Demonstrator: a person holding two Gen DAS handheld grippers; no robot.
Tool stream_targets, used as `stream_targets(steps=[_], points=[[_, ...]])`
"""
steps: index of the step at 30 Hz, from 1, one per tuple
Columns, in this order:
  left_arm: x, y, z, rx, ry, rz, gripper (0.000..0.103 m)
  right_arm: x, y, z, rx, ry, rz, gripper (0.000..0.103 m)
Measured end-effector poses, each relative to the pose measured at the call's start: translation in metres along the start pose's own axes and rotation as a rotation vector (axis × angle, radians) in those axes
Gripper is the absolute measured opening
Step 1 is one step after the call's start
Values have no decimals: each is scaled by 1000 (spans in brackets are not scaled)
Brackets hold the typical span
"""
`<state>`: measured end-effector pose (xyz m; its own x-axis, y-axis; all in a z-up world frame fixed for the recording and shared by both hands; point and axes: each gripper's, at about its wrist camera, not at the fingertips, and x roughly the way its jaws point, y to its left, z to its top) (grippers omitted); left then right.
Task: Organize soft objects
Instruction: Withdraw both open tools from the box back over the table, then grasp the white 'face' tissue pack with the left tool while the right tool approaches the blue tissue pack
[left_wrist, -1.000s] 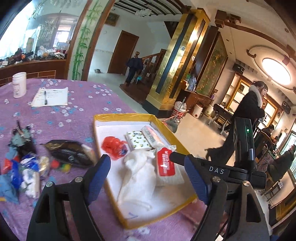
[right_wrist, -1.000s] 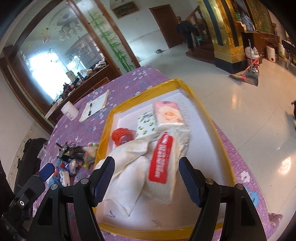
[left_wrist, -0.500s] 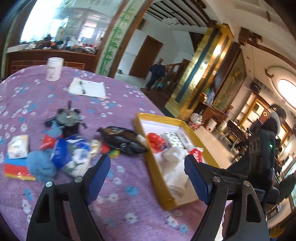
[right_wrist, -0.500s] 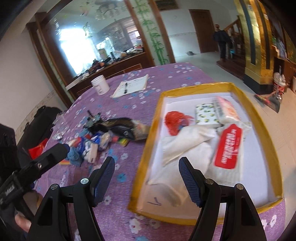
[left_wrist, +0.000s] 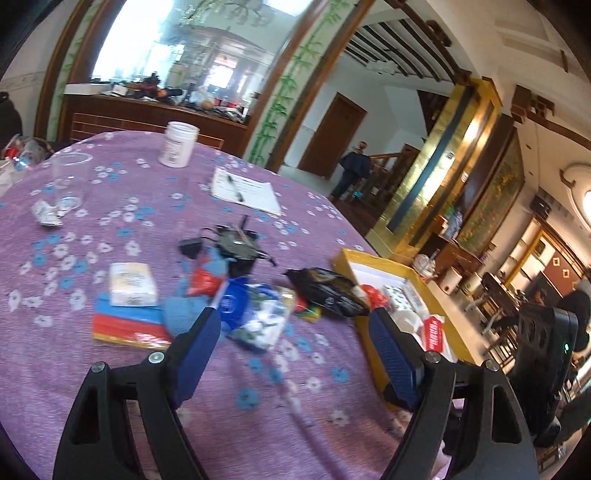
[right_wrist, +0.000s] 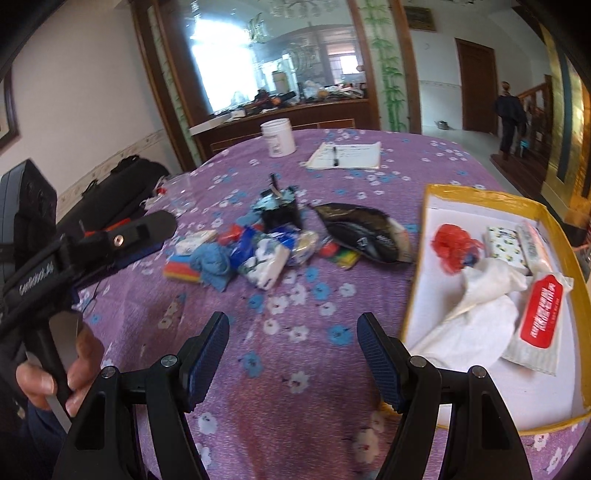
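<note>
- Across the left wrist view, the left gripper (left_wrist: 291, 334) stands with its jaws wide and nothing between them, above the purple flowered tablecloth (left_wrist: 110, 229).
- Just beyond its fingertips lies the pile of soft objects (left_wrist: 236, 295): a blue cloth (left_wrist: 181, 314), a tissue pack (left_wrist: 132, 284) on a striped sponge stack (left_wrist: 125, 325), and a black pouch (left_wrist: 327, 291).
- At the right sits the yellow-rimmed tray (left_wrist: 369, 258).
- From the right wrist view, the right gripper (right_wrist: 293, 334) is also wide and empty, over bare cloth between the pile and the tray (right_wrist: 480, 194).
- Inside the tray lie a white cloth (right_wrist: 480, 314), a red-labelled wipes pack (right_wrist: 541, 314) and a red bag (right_wrist: 452, 243).
- A white jar (right_wrist: 277, 137) and a notepad (right_wrist: 345, 155) stand farther back.
- At the left edge, a hand (right_wrist: 51, 373) grips the other tool's handle.
</note>
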<state>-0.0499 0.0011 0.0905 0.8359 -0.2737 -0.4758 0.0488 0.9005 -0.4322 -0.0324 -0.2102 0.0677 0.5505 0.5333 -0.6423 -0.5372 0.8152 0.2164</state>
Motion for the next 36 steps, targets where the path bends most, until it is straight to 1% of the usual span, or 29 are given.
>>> stream_targets(steps=[7, 13, 16, 18, 21, 24, 29, 31, 33, 34, 35, 36], points=[[-13, 32, 2, -39, -16, 81, 81, 13, 22, -11, -74, 28, 45, 76], [-24, 70, 7, -111, -13, 200, 82, 20, 23, -13, -88, 34, 65, 76], [-17, 88, 9, -154, 33, 260, 82, 21, 22, -15, -85, 38, 76, 76], [-7, 100, 10, -191, 80, 304, 82, 21, 21, -16, -85, 39, 80, 76], [7, 112, 11, -239, 125, 318, 82, 22, 18, -15, -73, 40, 85, 76], [22, 116, 16, -234, 159, 353, 82, 23, 14, -15, -62, 42, 87, 76], [50, 117, 35, -231, 211, 342, 81, 23, 11, -16, -51, 42, 88, 76], [61, 117, 42, -207, 220, 374, 82, 23, 9, -16, -45, 43, 88, 76], [79, 118, 47, -171, 256, 397, 82, 23, 8, -17, -41, 45, 88, 76], [85, 118, 48, -155, 268, 407, 81, 23, 8, -17, -40, 45, 87, 76], [92, 117, 48, -130, 279, 429, 78, 22, 7, -17, -39, 44, 86, 76], [96, 117, 46, -119, 282, 442, 61, 22, 5, -17, -36, 43, 84, 76]])
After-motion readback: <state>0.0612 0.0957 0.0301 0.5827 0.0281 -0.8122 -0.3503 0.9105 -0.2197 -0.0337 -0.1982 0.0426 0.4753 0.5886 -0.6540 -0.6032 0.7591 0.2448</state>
